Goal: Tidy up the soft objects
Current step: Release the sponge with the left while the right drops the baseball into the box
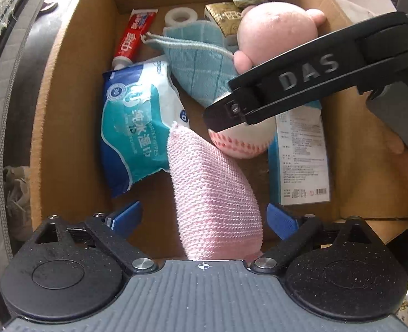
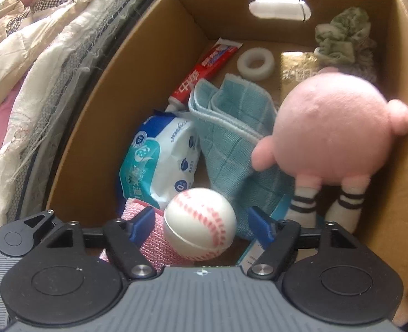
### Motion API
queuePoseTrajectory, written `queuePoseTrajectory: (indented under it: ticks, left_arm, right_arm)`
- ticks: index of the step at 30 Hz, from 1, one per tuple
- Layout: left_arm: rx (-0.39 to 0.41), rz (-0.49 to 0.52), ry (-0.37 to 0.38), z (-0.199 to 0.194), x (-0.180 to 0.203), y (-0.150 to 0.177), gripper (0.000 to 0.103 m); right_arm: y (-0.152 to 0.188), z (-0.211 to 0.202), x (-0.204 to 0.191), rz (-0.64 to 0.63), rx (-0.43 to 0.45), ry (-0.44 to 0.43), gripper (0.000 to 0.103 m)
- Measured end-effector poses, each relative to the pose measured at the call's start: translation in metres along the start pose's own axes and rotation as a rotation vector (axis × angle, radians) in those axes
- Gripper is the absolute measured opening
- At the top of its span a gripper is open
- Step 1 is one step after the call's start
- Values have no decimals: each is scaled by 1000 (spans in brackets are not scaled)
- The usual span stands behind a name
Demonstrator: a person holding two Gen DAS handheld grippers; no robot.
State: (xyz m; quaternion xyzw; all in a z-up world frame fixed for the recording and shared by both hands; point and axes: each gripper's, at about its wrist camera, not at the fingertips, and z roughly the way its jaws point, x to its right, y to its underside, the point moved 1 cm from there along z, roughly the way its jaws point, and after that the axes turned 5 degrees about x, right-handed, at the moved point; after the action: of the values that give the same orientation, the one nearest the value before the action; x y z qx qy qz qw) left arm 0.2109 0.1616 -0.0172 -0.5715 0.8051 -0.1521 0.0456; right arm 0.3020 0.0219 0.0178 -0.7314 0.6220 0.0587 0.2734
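Note:
Both grippers are over an open cardboard box (image 1: 74,63). My left gripper (image 1: 204,218) is open, with a pink knit cloth (image 1: 215,193) lying between its blue pads, untouched by them. My right gripper (image 2: 201,221) is open, with a soft white baseball (image 2: 199,224) between its pads; the ball also shows in the left wrist view (image 1: 242,144) under the right gripper's black body (image 1: 301,83). A pink round plush toy (image 2: 331,127) with striped legs leans at the right wall. A teal checked cloth (image 2: 231,127) lies in the middle.
In the box lie a wet wipes pack (image 1: 134,127), a red toothpaste tube (image 1: 133,36), a white tape roll (image 2: 255,63), a gold packet (image 1: 226,16), a crumpled green cloth (image 2: 342,36) and a blue-white carton (image 1: 301,160). Bedding (image 2: 38,69) lies left of the box.

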Motion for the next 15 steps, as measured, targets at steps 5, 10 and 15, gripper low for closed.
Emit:
queuePoseTrajectory:
  ticks: [5,10,15]
  left_arm:
    - [32,-9,-21,-6,0,-4,97]
    - [79,-4,-56,-20,5,-2,92]
    - [103,30,-173,-24,14,0,78]
  right_arm:
    - [2,-23,-2,-19,57,-18,81]
    - [8,-57,-3,-52,149,-29,81]
    - [17,-82,-1,-59,204,-42,81]
